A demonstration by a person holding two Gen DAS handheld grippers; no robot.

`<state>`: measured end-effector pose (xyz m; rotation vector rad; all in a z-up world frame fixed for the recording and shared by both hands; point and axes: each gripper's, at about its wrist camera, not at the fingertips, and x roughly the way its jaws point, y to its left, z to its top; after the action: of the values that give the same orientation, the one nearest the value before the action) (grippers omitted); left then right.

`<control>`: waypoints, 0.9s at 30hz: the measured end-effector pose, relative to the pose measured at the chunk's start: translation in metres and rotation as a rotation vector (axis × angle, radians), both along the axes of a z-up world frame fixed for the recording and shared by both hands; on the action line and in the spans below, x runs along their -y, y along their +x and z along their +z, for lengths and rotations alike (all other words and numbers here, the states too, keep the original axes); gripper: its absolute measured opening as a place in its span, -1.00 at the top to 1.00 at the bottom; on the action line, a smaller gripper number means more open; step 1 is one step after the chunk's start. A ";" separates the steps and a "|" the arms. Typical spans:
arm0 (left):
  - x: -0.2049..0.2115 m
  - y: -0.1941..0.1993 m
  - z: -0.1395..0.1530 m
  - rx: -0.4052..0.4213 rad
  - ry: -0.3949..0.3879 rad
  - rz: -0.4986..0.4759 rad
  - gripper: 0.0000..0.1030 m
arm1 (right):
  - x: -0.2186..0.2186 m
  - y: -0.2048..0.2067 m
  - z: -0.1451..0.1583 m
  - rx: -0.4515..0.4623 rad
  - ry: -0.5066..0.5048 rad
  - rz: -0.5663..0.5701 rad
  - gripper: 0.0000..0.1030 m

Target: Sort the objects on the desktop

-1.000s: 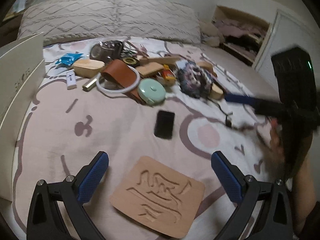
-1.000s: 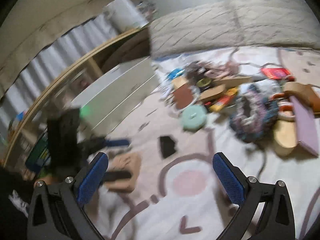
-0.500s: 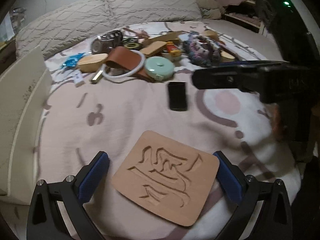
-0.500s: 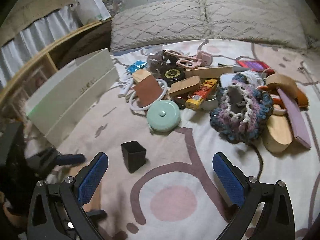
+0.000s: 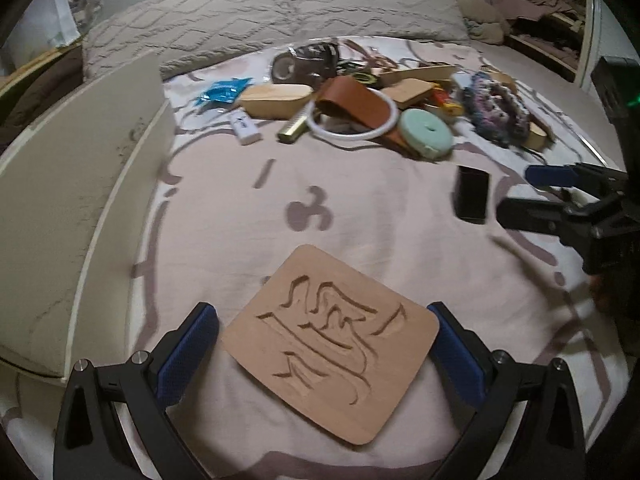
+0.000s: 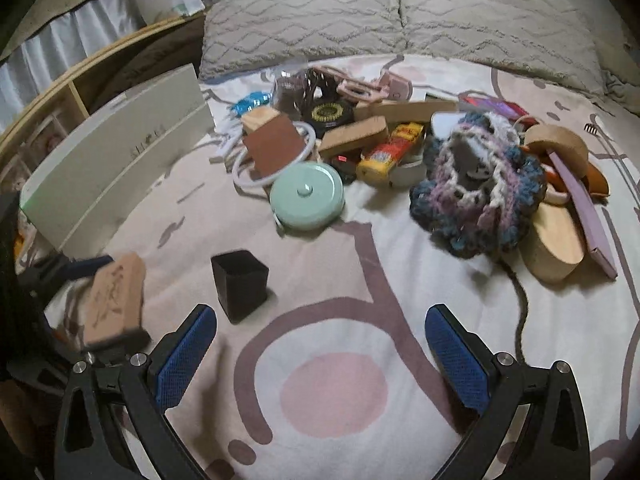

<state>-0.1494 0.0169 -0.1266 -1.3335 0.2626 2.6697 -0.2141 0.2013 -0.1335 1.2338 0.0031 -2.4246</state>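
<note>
Risk lies mostly with the flat tan wooden plaque carved with a character: it lies on the patterned bedsheet between the spread fingers of the left claw, which could slide over its thin edge instead of gripping it. The right claw is also apart and empty, near the small black open-topped box; the soft bed could let that box tip. Compared with half a second ago, the left claw has come closer around the plaque, and the right one has neared the box.
</note>
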 end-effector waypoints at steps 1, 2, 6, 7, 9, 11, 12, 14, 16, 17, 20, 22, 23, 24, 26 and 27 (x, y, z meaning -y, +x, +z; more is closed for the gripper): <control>0.001 0.000 0.000 -0.003 -0.008 0.007 -1.00 | 0.002 0.001 -0.001 -0.002 0.011 0.002 -1.00; 0.003 0.000 0.001 -0.004 -0.011 0.013 -1.00 | 0.004 0.002 -0.002 -0.004 0.028 0.006 -1.00; 0.007 0.003 0.004 -0.004 -0.002 0.007 -1.00 | 0.017 0.003 -0.008 0.004 0.127 0.017 -1.00; 0.007 0.005 0.005 -0.006 -0.002 0.001 -1.00 | 0.019 0.004 -0.008 0.000 0.147 0.016 -1.00; 0.008 0.009 0.009 -0.015 0.004 -0.019 -1.00 | 0.019 0.005 -0.008 -0.006 0.156 0.014 -1.00; 0.008 0.012 0.012 -0.021 0.009 -0.031 -1.00 | 0.016 0.005 -0.006 -0.005 0.139 0.014 -1.00; 0.009 0.015 0.013 -0.024 0.011 -0.038 -1.00 | 0.015 0.006 -0.004 -0.007 0.128 0.015 -1.00; 0.009 0.017 0.012 -0.018 0.017 -0.043 -1.00 | 0.014 0.007 0.000 -0.014 0.098 0.025 -1.00; 0.009 0.018 0.010 -0.006 0.020 -0.044 -1.00 | 0.016 0.008 0.004 -0.028 0.086 0.033 -1.00; 0.009 0.020 0.009 -0.003 0.019 -0.045 -1.00 | 0.019 0.008 0.007 -0.038 0.086 0.037 -1.00; 0.010 0.026 0.007 -0.009 0.015 -0.041 -1.00 | 0.025 0.009 0.012 -0.061 0.082 0.055 -1.00; 0.014 0.030 0.006 -0.015 0.018 -0.021 -1.00 | 0.029 0.008 0.013 -0.064 0.077 0.071 -0.91; 0.018 0.032 0.005 -0.014 0.021 -0.006 -1.00 | 0.030 0.008 0.013 -0.064 0.073 0.077 -0.81; 0.022 0.034 0.003 -0.011 0.023 0.010 -1.00 | 0.031 0.007 0.013 -0.061 0.072 0.080 -0.74; 0.031 0.036 -0.001 -0.006 0.038 0.042 -1.00 | 0.033 0.005 0.012 -0.052 0.069 0.087 -0.68; 0.035 0.037 -0.001 -0.006 0.049 0.060 -1.00 | 0.033 0.004 0.011 -0.047 0.071 0.088 -0.61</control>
<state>-0.1127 -0.0180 -0.1276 -1.3400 0.1588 2.7101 -0.2105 0.1679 -0.1223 1.1808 0.1547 -2.3951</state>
